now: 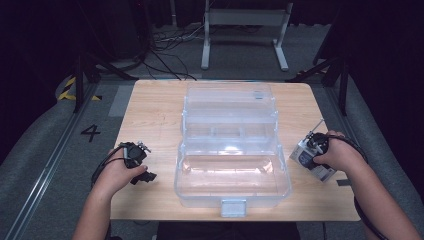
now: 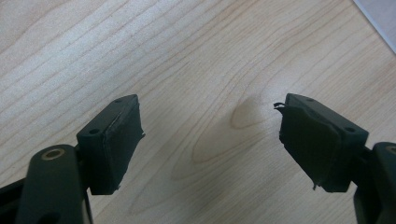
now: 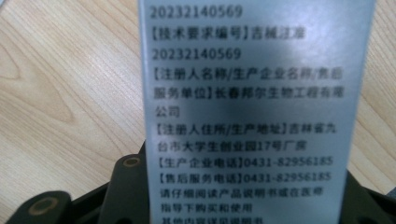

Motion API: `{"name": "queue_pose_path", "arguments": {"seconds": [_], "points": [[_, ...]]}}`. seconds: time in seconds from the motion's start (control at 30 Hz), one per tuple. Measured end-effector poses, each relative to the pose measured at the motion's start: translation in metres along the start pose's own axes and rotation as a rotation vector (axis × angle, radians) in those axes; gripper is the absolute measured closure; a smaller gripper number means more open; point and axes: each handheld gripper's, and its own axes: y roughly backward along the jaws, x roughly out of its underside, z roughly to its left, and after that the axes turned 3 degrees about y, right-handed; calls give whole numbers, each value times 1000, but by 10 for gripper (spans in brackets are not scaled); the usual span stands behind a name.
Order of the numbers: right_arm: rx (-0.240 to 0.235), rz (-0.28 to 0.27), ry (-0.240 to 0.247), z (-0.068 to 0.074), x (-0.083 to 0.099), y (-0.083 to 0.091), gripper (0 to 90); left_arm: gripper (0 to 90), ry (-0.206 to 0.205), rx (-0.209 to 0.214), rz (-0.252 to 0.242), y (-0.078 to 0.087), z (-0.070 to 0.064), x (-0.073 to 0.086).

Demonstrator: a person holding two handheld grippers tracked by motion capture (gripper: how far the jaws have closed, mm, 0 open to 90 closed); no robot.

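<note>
A person's right gripper [image 1: 314, 156] clamps a small printed box [image 3: 252, 112] beside the open clear case [image 1: 231, 150] — carry it level over the near compartment. The left gripper [image 2: 210, 140] rests wide open, empty, on the table [image 1: 155, 115].

From my remote seat, the grey box [image 3: 254, 112] hides most of my right gripper [image 3: 243, 196]; its print blurs and gets cropped at top and bottom. My left gripper [image 2: 210, 140] pads are partly cut off.
</note>
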Motion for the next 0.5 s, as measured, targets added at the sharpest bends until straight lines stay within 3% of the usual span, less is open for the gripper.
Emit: {"name": "queue_pose_path", "arguments": {"seconds": [0.2, 0.5], "points": [[-5, -10, 4, 0, 0, 6, 560, 215, 11, 10, 0, -1, 1, 1], [8, -24, 13, 0, 0, 31, 560, 213, 12, 11, -2, -1, 2, 1]]}}
